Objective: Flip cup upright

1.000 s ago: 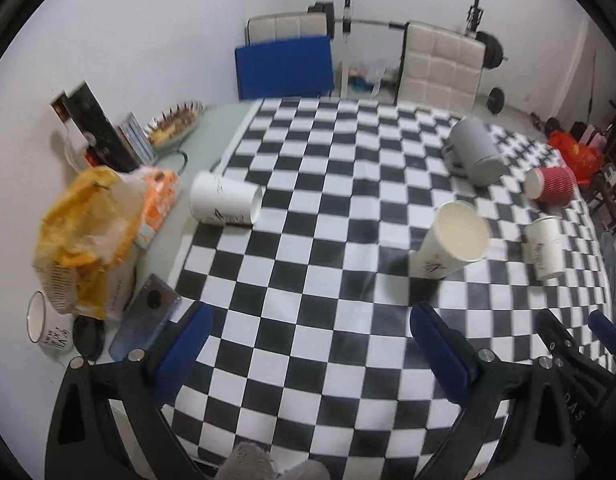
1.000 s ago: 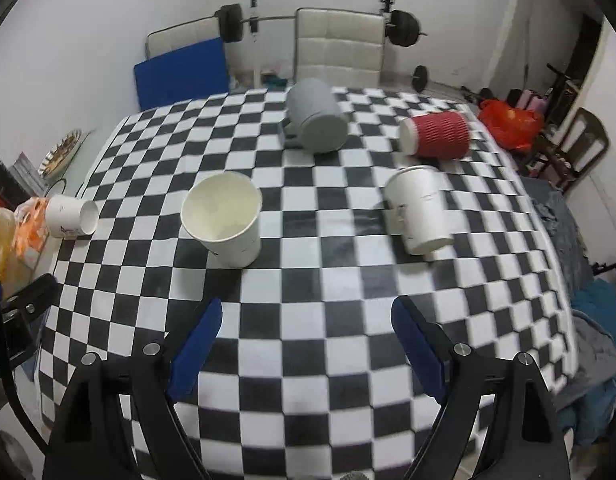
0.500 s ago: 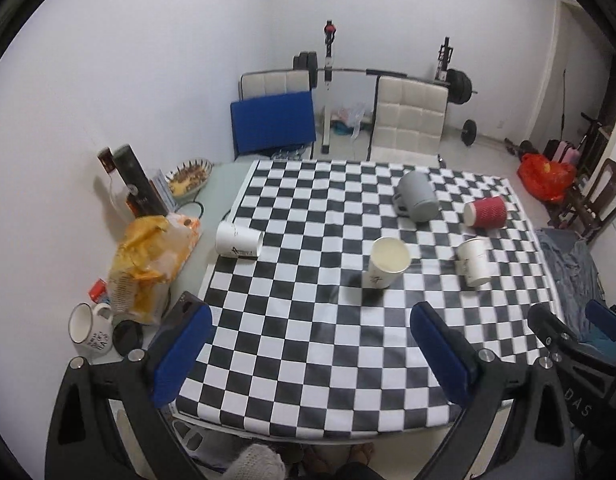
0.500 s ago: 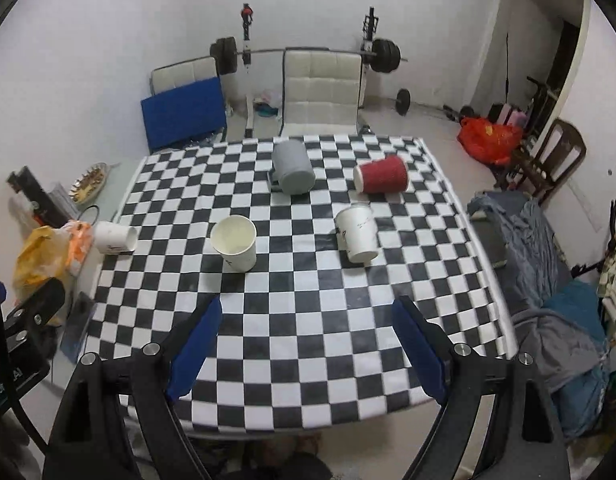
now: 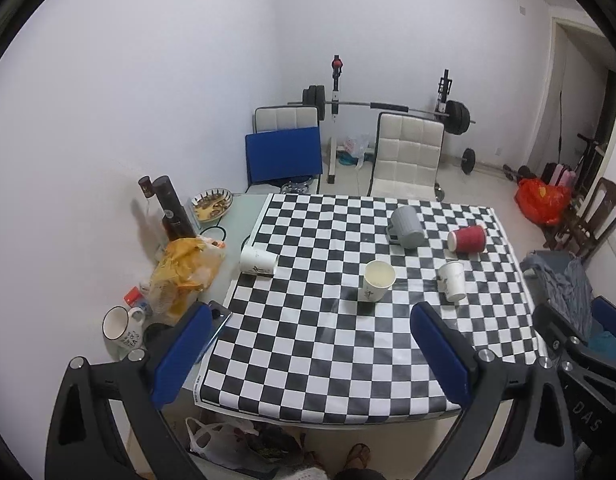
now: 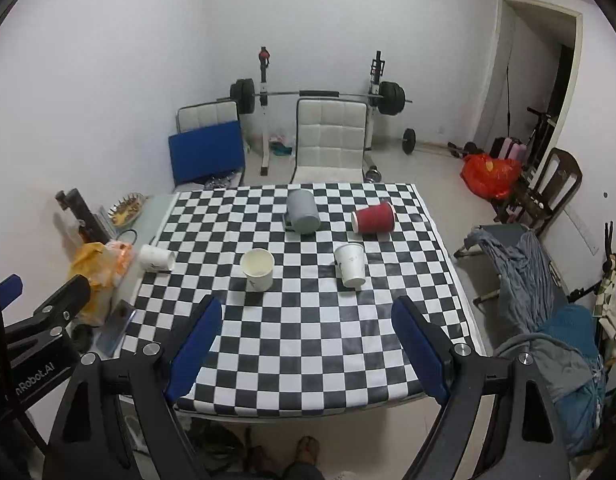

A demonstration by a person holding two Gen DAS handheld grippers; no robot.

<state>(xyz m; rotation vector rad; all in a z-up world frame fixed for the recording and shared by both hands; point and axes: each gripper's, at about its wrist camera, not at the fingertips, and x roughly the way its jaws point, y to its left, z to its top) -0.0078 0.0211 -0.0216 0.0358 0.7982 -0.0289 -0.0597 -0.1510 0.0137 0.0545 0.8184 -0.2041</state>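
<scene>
On the checkered table [image 5: 308, 340] [image 6: 308, 352] one white paper cup [image 5: 377, 280] [image 6: 258, 269] stands upright near the middle. Another white cup [image 5: 451, 286] [image 6: 350, 264] stands mouth down to its right. A third white cup [image 5: 258, 261] [image 6: 156, 258] lies on its side at the left edge. A red cup [image 5: 467, 239] [image 6: 373, 218] and a grey mug [image 5: 405, 222] [image 6: 303, 212] lie on their sides farther back. My left gripper [image 5: 308, 356] and right gripper [image 6: 306, 348] are open, empty, held back from the table's near edge.
Left of the cloth are a yellow bag [image 5: 186, 272], a white mug [image 5: 120, 326], a dark bottle [image 5: 172, 210] and a dish [image 5: 211, 203]. Chairs [image 6: 329, 140] and a barbell rack [image 6: 319, 94] stand behind the table. Clothes [image 6: 547, 300] lie at right.
Both grippers have pulled up and back from the table, so the whole table and room show. The cups have not moved. Both grippers stay open.
</scene>
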